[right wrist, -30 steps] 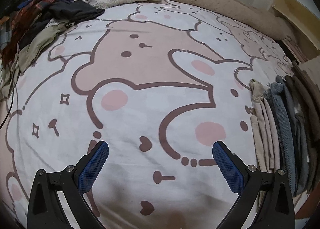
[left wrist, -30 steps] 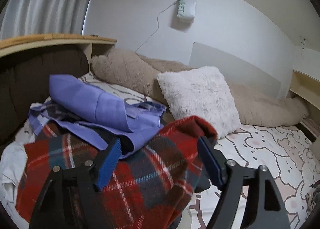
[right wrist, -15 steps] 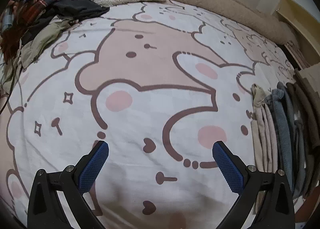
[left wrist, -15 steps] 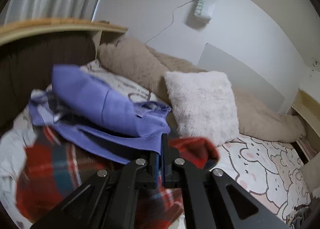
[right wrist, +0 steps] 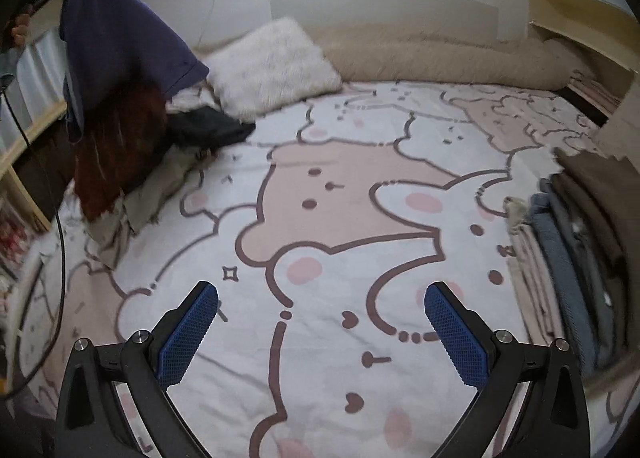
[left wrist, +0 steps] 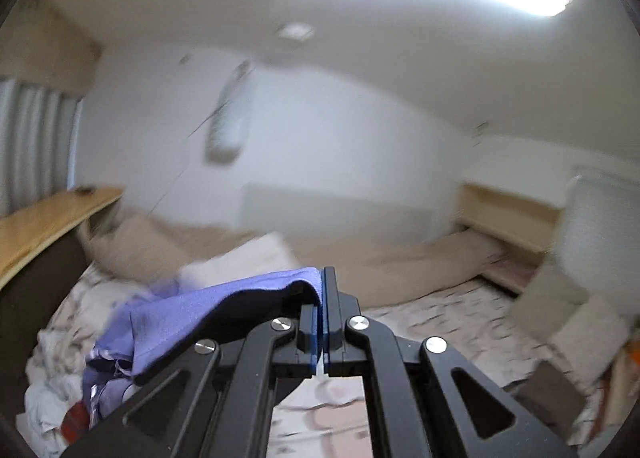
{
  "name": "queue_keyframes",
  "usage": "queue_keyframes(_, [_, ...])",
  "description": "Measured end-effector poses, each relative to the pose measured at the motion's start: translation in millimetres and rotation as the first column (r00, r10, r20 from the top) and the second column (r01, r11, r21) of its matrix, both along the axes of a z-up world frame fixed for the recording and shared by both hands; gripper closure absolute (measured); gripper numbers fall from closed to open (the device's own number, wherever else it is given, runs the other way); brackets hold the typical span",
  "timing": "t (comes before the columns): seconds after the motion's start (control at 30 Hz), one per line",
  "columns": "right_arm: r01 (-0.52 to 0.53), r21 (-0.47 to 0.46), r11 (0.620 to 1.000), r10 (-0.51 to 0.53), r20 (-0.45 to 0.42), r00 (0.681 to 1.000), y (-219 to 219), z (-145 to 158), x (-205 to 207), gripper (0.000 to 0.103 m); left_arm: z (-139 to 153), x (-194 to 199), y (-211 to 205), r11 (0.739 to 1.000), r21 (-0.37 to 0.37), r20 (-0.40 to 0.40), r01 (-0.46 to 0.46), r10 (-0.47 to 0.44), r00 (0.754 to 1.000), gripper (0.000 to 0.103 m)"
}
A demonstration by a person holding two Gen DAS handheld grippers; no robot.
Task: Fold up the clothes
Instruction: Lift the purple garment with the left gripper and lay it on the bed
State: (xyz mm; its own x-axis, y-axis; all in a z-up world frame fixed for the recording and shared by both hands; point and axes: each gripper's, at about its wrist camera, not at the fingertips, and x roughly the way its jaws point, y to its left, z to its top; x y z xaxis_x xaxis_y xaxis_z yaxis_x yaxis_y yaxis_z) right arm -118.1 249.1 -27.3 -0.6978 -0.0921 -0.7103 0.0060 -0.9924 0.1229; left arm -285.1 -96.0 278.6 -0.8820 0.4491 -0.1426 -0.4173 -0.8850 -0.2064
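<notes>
My left gripper (left wrist: 322, 282) is shut on the edge of a purple garment (left wrist: 192, 312), which drapes down and to the left from its blue pads. In the right wrist view the same purple garment (right wrist: 116, 37) hangs high at the upper left, held up from its top corner above a heap of clothes with a red plaid piece (right wrist: 116, 153) and a dark one (right wrist: 208, 127). My right gripper (right wrist: 320, 330) stands open over the cartoon-print bedsheet (right wrist: 340, 193), with nothing between its fingers.
A fluffy white pillow (right wrist: 272, 65) and a long beige bolster (right wrist: 440, 57) lie at the head of the bed. Several folded clothes (right wrist: 560, 258) are stacked at the right edge. A wooden shelf (left wrist: 44, 221) runs along the left, with a cable (right wrist: 60, 258) hanging beside it.
My left gripper closed on the purple garment and lifted it high off the heap, its view tilting up toward the ceiling. My right gripper rose and tilted up, staying open.
</notes>
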Motion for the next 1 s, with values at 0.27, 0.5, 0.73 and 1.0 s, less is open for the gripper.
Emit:
queue_keyframes(0.27, [0.095, -0.054, 0.994, -0.101, -0.121, 0.988, 48, 30, 72, 0.000, 35, 166, 56, 0.966, -0.044, -0.129, 0.256, -0.259, 0.957, 0.101])
queue_keyframes(0.5, [0.191, -0.033, 0.981, -0.193, -0.103, 0.976, 87, 12, 121, 0.000, -117, 246, 40, 0.960, 0.071, 0.197, 0.272, -0.281, 0.939, 0.101])
queue_keyframes(0.73, [0.207, 0.042, 0.977, -0.209, 0.042, 0.977, 111, -21, 145, 0.000, -292, 308, -19, 0.997, 0.038, 0.546, -0.060, 0.029, 0.837, 0.101])
queue_keyframes(1.0, [0.134, -0.029, 0.991, -0.132, 0.078, 0.988, 104, -26, 146, 0.000, -368, 327, -51, 0.953, -0.202, 0.622, -0.226, 0.303, 0.722, 0.093])
